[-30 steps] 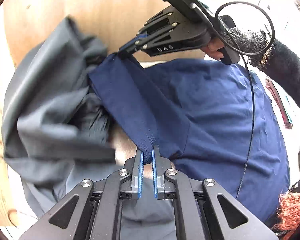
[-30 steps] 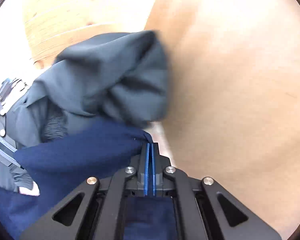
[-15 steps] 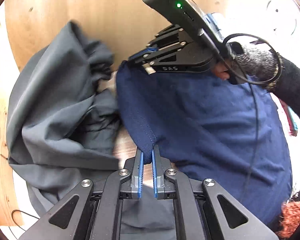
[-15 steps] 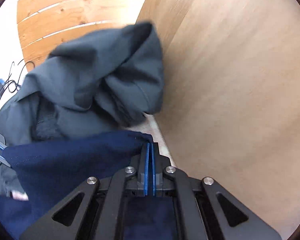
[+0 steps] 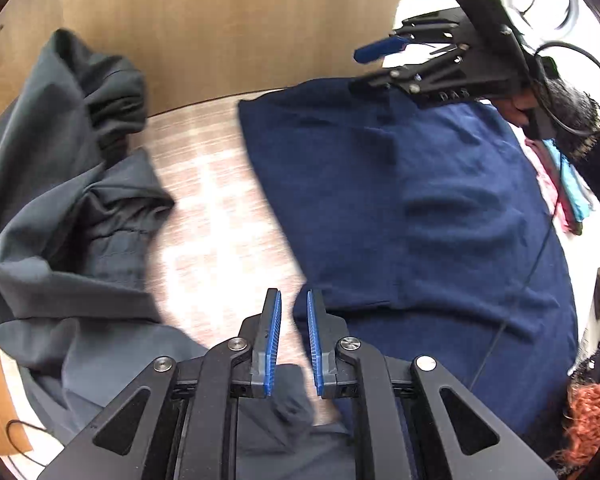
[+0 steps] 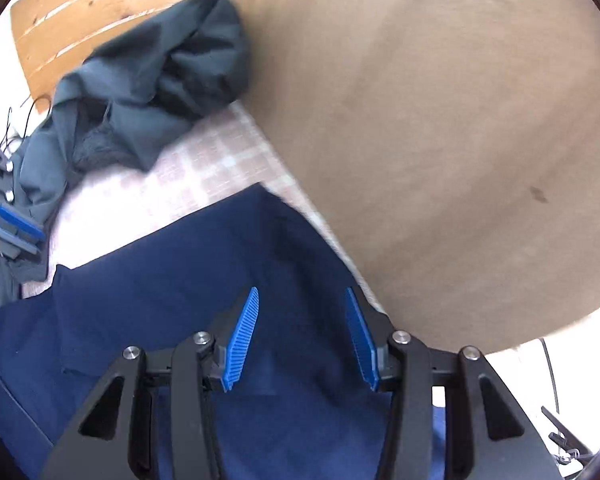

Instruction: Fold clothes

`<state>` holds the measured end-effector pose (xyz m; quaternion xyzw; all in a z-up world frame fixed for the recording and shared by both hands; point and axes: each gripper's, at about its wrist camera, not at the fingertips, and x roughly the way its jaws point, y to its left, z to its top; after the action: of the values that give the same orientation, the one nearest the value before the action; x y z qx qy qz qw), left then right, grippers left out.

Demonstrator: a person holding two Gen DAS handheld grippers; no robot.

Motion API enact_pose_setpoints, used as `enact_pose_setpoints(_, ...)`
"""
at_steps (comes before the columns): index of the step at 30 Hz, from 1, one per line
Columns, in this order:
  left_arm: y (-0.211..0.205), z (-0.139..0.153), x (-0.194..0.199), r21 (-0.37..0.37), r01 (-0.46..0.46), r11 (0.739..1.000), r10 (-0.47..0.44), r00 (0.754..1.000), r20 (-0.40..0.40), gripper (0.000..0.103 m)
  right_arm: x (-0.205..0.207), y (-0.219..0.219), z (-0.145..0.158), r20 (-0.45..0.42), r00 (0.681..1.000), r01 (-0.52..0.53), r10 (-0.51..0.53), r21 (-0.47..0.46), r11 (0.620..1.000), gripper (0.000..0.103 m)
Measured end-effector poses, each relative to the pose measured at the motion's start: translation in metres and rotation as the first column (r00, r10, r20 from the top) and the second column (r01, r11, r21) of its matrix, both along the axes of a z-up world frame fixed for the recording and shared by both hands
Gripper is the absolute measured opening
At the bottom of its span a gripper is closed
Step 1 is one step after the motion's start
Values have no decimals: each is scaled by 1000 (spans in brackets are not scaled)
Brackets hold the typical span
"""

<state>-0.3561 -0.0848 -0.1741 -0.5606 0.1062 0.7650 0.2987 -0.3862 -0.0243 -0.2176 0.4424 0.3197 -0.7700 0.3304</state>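
A navy garment (image 5: 440, 208) (image 6: 160, 300) lies flat on the checked table cover (image 5: 220, 208), its left edge straight. A crumpled grey garment (image 5: 60, 184) (image 6: 156, 80) is heaped to its left against the wooden board. My left gripper (image 5: 293, 300) hovers at the navy garment's near-left corner. Its jaws are opening, with a narrow gap and no cloth pinched between the pads. My right gripper (image 6: 302, 300) (image 5: 376, 68) is over the far corner of the navy garment. Its jaws are opening too, wide apart, with only cloth lying beneath them.
A plywood board (image 5: 220, 20) (image 6: 460, 120) stands upright along the table's far side. A person's hand in a dark sleeve (image 5: 580, 132) holds the right gripper. Colourful items (image 5: 560, 188) lie at the right edge, with orange knitwear (image 5: 592, 412) near the lower right.
Both grippers have let go of the navy edge that they held stretched between them. The garment has dropped flat, further right. The right gripper has swung away to the right and opened.
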Motion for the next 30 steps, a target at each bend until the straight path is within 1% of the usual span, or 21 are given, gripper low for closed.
enact_pose_setpoints(1,-6,2,5,3,-10,1000,10,1000,-1,11,4,-7,7,-8,1000,-7,7,14,1000,44)
enact_pose_setpoints(2,-11,3,10,5,-22,1000,22,1000,-3,11,11,-3,15,-11,1000,-5,5,12,1000,44)
enact_pose_setpoints(4,-21,7,27,8,-60,998,60,998,-3,11,26,37,38,6,999,34,-34,-45,998,44)
enact_pose_setpoints(7,-46,17,64,1,-98,995,98,995,5,11,56,68,59,29,994,105,-102,-154,982,44)
enact_pose_setpoints(9,-63,24,93,8,-129,992,129,991,24,12,83,82,75,19,992,126,-125,-187,974,44)
enact_pose_setpoints(11,-83,31,127,10,-176,984,176,983,44,15,108,89,80,-2,991,133,-137,-204,970,44)
enact_pose_setpoints(12,-91,32,144,10,-203,979,202,978,55,16,120,93,82,-10,990,136,-141,-212,968,44)
enact_pose_setpoints(14,-102,21,178,22,-258,966,255,962,93,18,144,100,87,-21,988,142,-150,-228,963,44)
enact_pose_setpoints(16,-112,5,213,23,-301,953,295,944,146,19,159,109,96,-1,987,155,-160,-242,958,44)
enact_pose_setpoints(18,-113,-9,247,11,-321,947,313,931,188,19,164,102,95,24,985,169,-169,-250,953,44)
enact_pose_setpoints(20,-110,-22,279,3,-328,945,320,923,214,23,165,88,89,40,985,170,-166,-256,952,44)
enact_pose_setpoints(23,-108,-38,309,10,-344,939,333,913,235,24,162,63,84,48,985,171,-164,-267,949,44)
enact_pose_setpoints(24,-107,-42,315,13,-348,938,335,913,233,25,158,56,82,49,984,179,-172,-266,947,44)
enact_pose_setpoints(26,-103,-50,323,-2,-348,937,340,914,221,26,147,43,74,81,975,223,-208,-268,937,45)
enact_pose_setpoints(28,-99,-51,330,5,-337,942,329,923,198,26,134,32,65,154,955,288,-254,-277,917,44)
enact_pose_setpoints(30,-95,-50,334,20,-321,947,311,930,196,26,124,16,54,213,933,340,-289,-271,900,44)
